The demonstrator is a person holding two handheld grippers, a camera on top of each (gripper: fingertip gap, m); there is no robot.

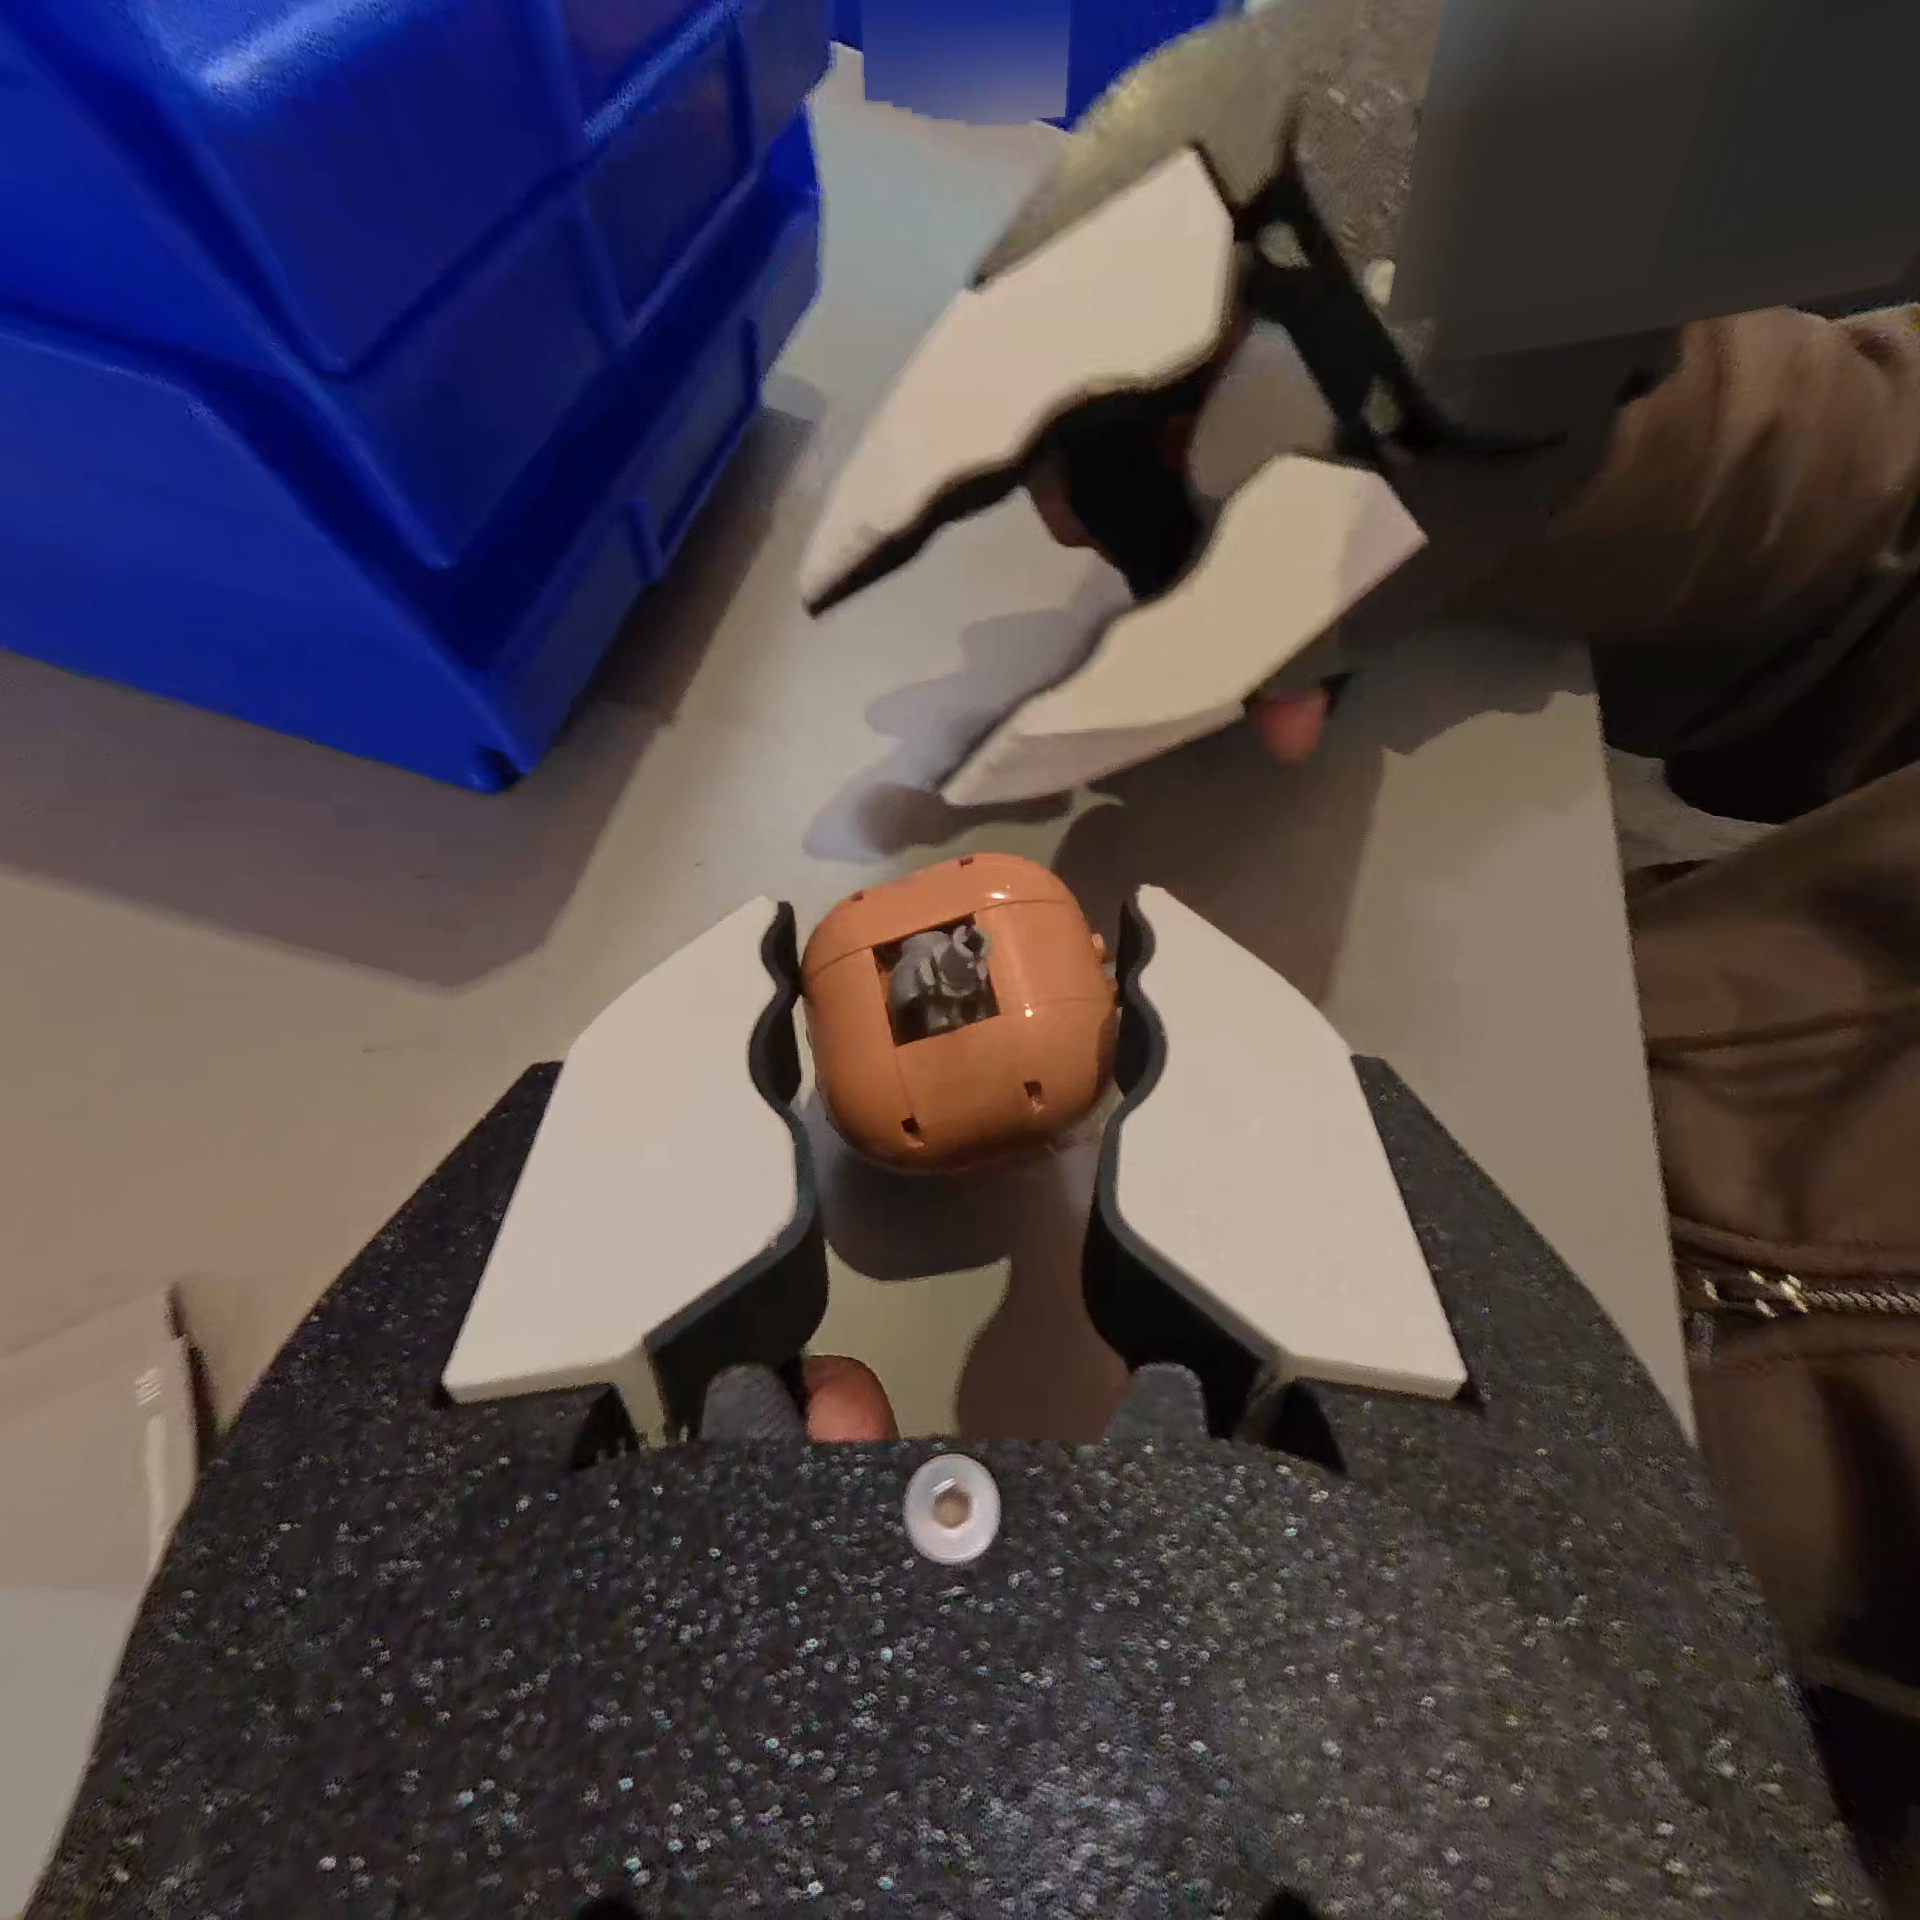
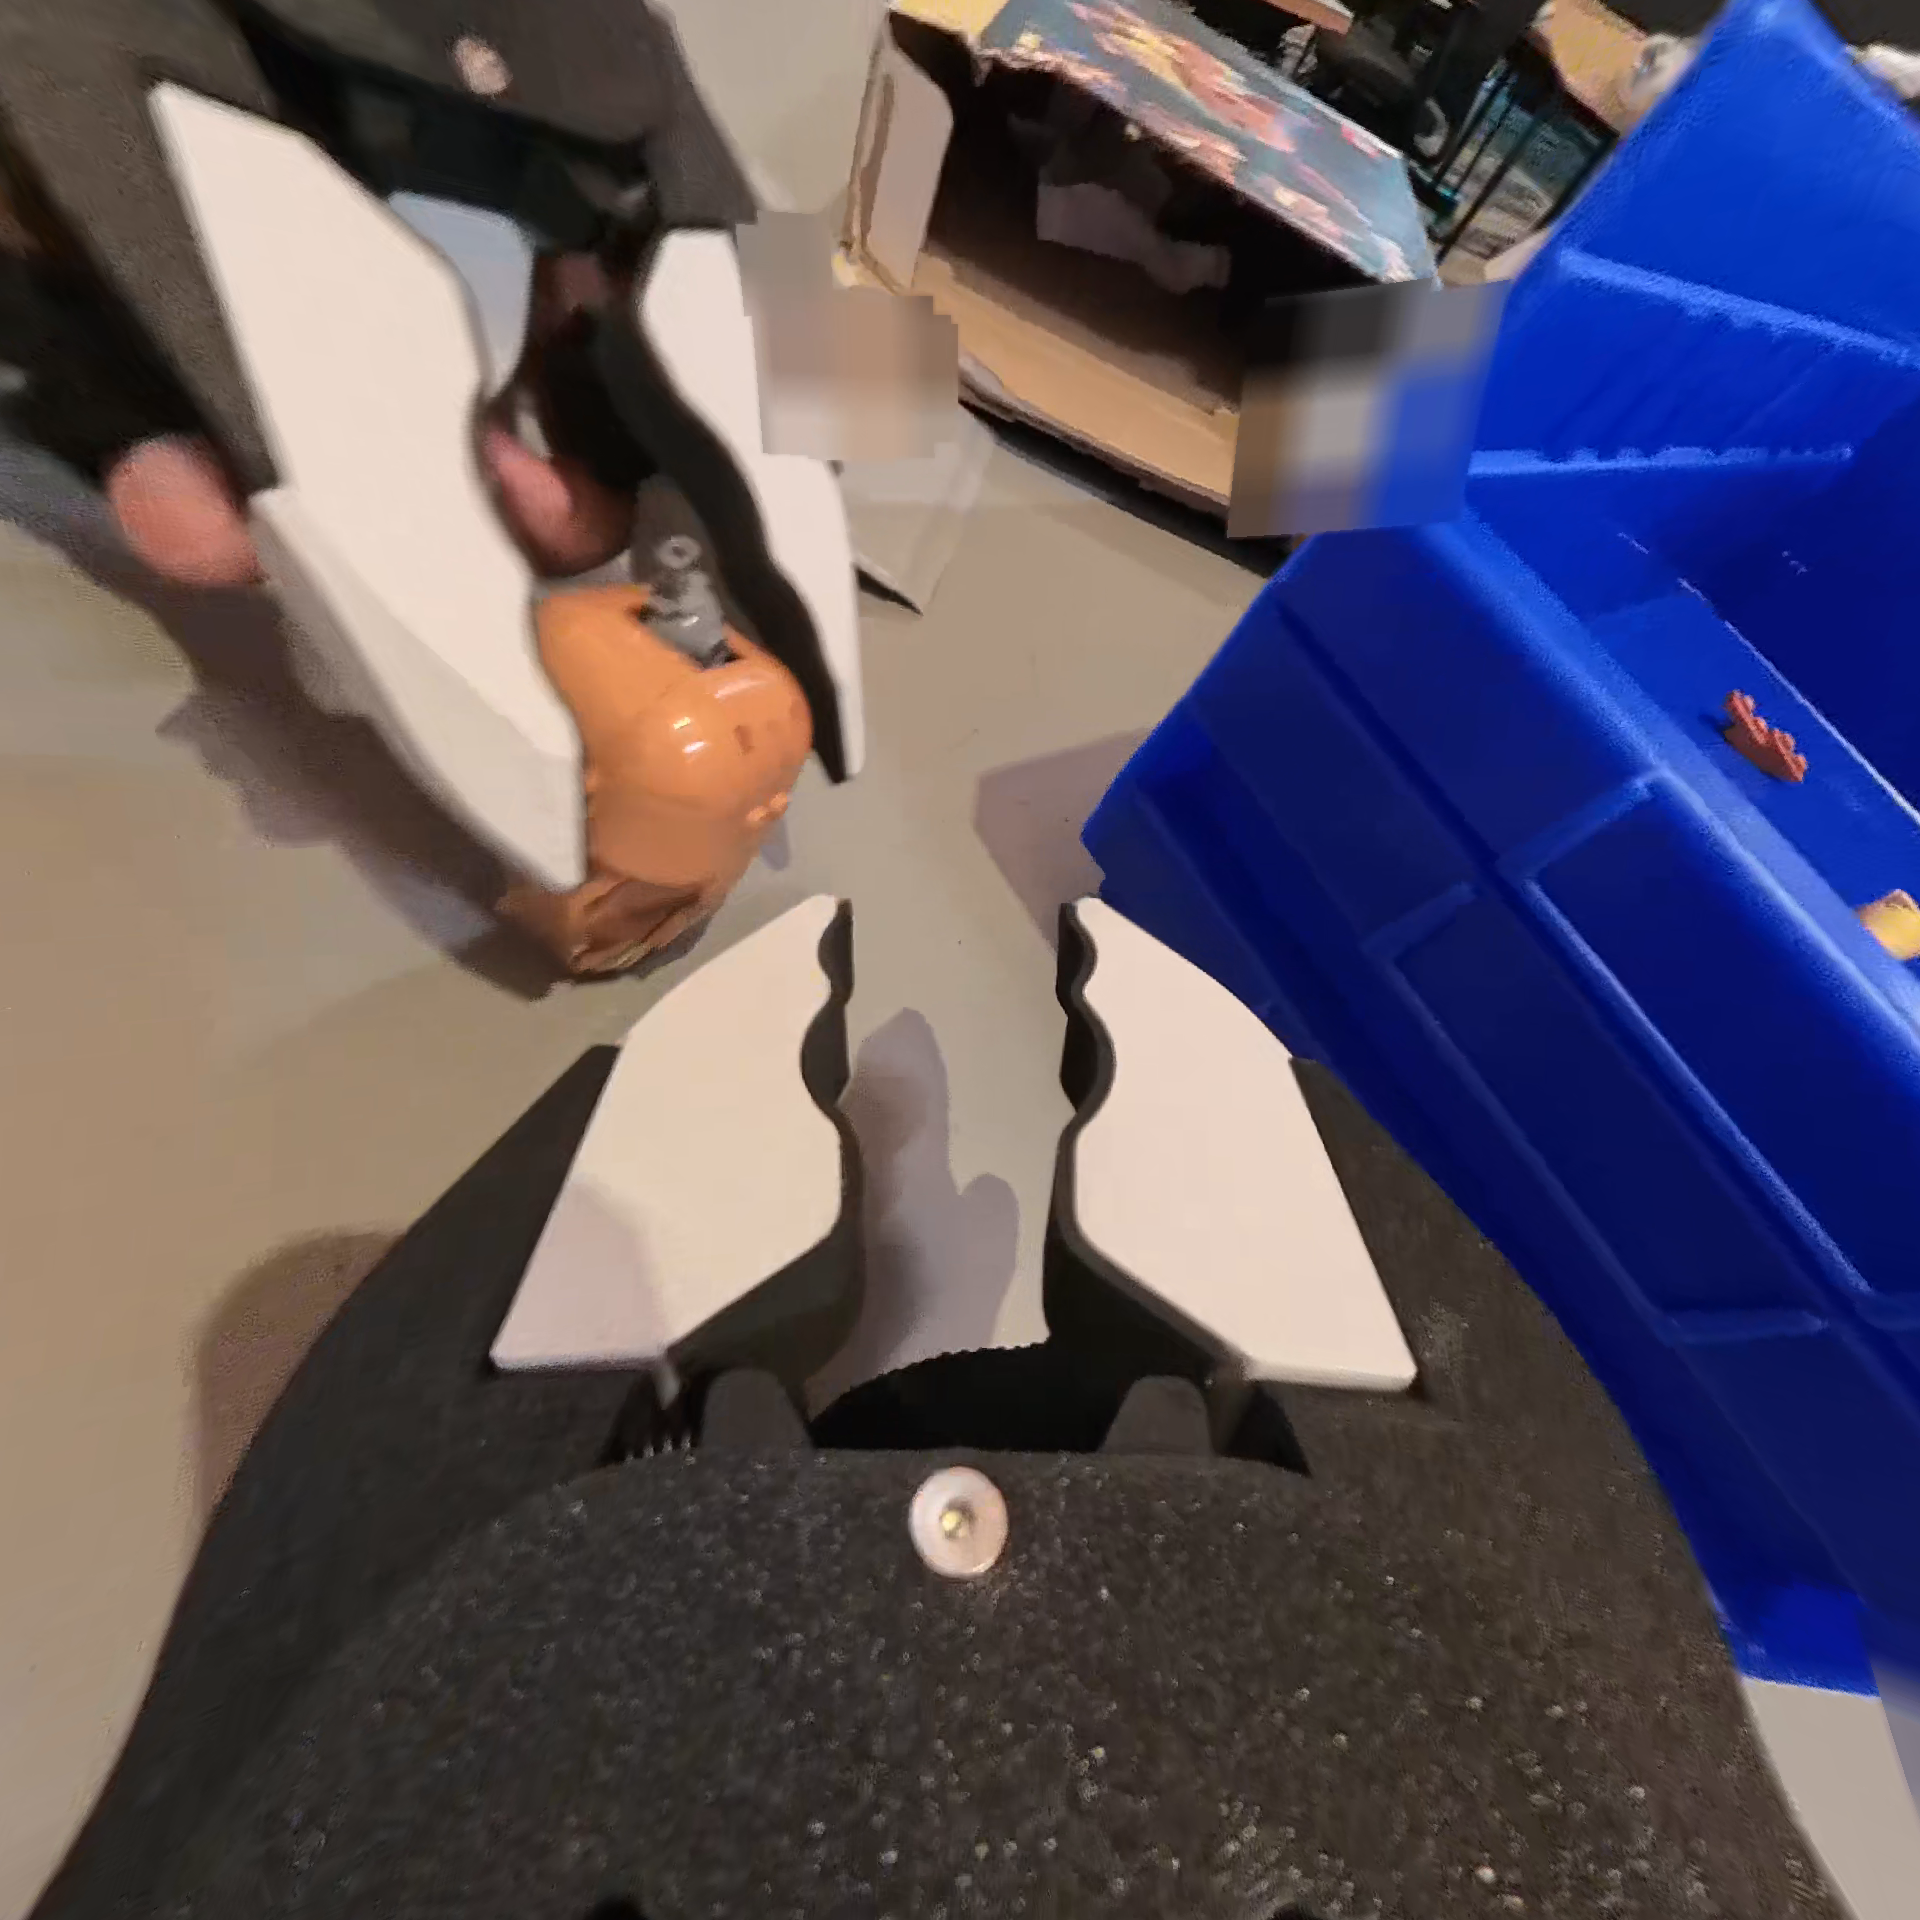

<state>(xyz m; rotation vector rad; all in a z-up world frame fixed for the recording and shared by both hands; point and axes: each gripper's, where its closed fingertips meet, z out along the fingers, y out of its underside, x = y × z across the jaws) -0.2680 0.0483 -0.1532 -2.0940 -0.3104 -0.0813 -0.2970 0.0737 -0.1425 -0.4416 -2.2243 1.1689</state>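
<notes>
Orange rounded toy piece (image 1: 951,1013) with grey insert, clamped in left gripper (image 1: 951,997).

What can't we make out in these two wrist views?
- Grey part inside the rounded orange plastic piece: too small in the left view, motion-blurred in the right.
- Small red bit in the blue plastic bin: too small.
- Open cardboard box: mosaic patches cover parts.

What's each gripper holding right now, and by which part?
The left gripper holds an orange toy ball by its two opposite sides, between the fingers. The right gripper is open and holds nothing.
</notes>
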